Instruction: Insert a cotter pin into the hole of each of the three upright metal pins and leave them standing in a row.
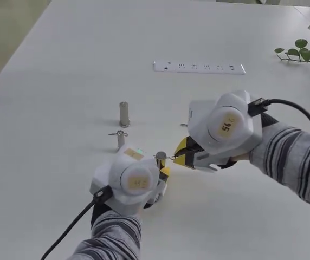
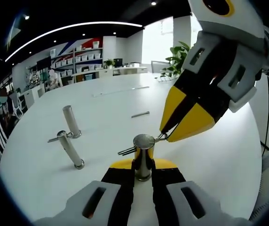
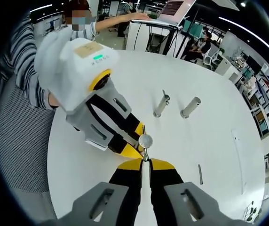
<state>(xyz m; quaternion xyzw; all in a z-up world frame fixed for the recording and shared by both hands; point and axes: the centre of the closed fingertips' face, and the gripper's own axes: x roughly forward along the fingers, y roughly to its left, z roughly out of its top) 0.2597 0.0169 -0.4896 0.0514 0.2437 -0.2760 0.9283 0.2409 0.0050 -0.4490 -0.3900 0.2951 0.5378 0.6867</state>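
Left tool (image 2: 144,167) grips metal pin (image 2: 143,149), right tool (image 3: 145,162) cotter pin (image 2: 126,150); power strip (image 1: 199,67) beyond.

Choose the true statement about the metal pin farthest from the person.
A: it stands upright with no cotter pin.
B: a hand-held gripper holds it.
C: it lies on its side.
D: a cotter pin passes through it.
A: the farthest metal pin stands upright alone, with nothing through it.

The bench (image 1: 63,81) held three metal pins (image 2: 70,121) (image 2: 71,149) (image 2: 143,157), three cotter pins (image 2: 54,138) (image 2: 126,151) (image 2: 140,114), one power strip (image 1: 199,67) and one plant (image 1: 307,53).
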